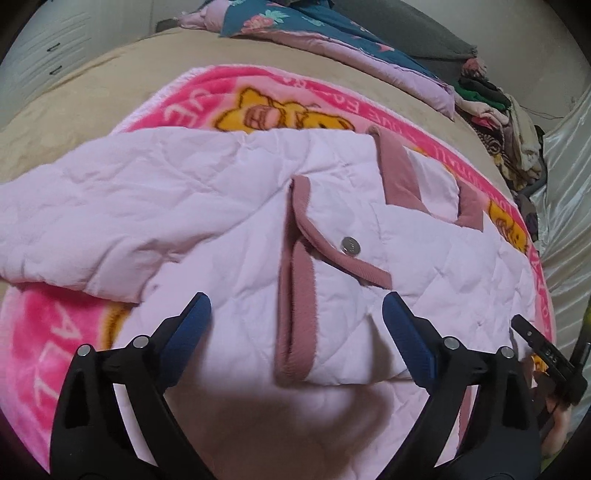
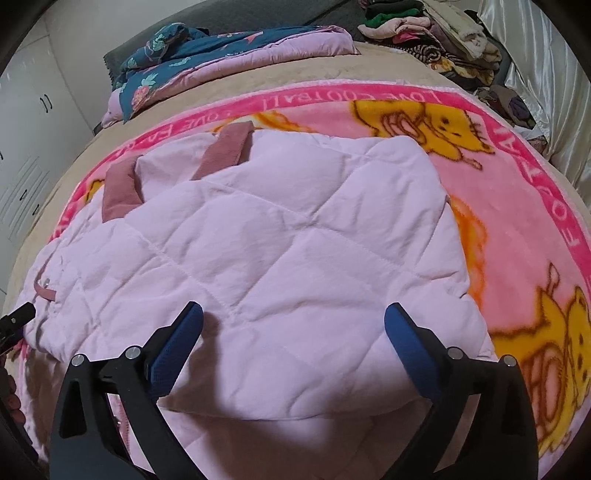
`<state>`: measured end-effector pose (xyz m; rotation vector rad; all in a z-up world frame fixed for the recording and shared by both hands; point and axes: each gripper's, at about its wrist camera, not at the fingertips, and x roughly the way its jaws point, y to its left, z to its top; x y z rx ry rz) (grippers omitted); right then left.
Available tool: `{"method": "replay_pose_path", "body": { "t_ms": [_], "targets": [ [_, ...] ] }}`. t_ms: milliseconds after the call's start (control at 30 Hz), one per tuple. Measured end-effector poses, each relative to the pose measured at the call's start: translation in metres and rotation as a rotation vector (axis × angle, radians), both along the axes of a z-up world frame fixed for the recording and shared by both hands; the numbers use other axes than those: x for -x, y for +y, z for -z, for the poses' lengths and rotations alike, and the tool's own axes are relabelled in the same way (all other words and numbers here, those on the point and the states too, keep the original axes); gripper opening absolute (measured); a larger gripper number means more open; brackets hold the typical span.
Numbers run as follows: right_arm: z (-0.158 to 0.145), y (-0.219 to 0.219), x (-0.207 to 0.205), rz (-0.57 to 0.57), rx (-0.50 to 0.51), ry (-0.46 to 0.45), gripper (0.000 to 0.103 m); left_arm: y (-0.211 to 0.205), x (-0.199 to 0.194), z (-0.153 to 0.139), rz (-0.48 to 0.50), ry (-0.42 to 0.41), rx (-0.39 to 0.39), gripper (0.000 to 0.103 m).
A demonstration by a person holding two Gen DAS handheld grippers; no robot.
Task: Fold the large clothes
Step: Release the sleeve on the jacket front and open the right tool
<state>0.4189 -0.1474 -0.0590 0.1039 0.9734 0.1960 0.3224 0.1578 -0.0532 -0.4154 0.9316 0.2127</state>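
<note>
A pale pink quilted jacket (image 1: 207, 206) with dusty-rose corduroy trim (image 1: 295, 295) lies on a pink cartoon blanket (image 1: 66, 332). A flap with a metal snap (image 1: 350, 246) lies across its front. My left gripper (image 1: 295, 317) is open just above the jacket's front, astride the trim strip. In the right wrist view the jacket (image 2: 288, 251) shows a folded-over quilted panel, with rose cuffs (image 2: 229, 147) at the far side. My right gripper (image 2: 293, 325) is open and empty over that panel. The right gripper's tip (image 1: 543, 347) shows at the left view's right edge.
The blanket (image 2: 517, 206) lies on a beige bed (image 1: 110, 74). A teal floral and lilac quilt (image 2: 207, 55) lies at the far side. A pile of mixed clothes (image 2: 443, 33) sits at the far right by a shiny white curtain (image 2: 546, 74). White cabinets (image 2: 26, 147) stand to the left.
</note>
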Motion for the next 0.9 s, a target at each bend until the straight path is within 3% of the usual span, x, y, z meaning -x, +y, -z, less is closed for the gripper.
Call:
{"method": "replay_pose_path", "body": {
  "t_ms": [67,467,900],
  "targets": [
    [-0.003,0.001,0.002,0.001,-0.018,-0.004,0.098,0.002,0.002,-0.003,-0.002,-0.009,0.017,0.093],
    [-0.039,0.033,0.023,-0.047,-0.038,-0.07,0.099,0.026,0.02,-0.025,-0.078,-0.039,-0.004,0.094],
    [-0.093,0.098,0.048,-0.157,-0.093,-0.161,0.099,0.062,0.043,-0.05,-0.183,-0.086,-0.062,0.094]
  ]
}}
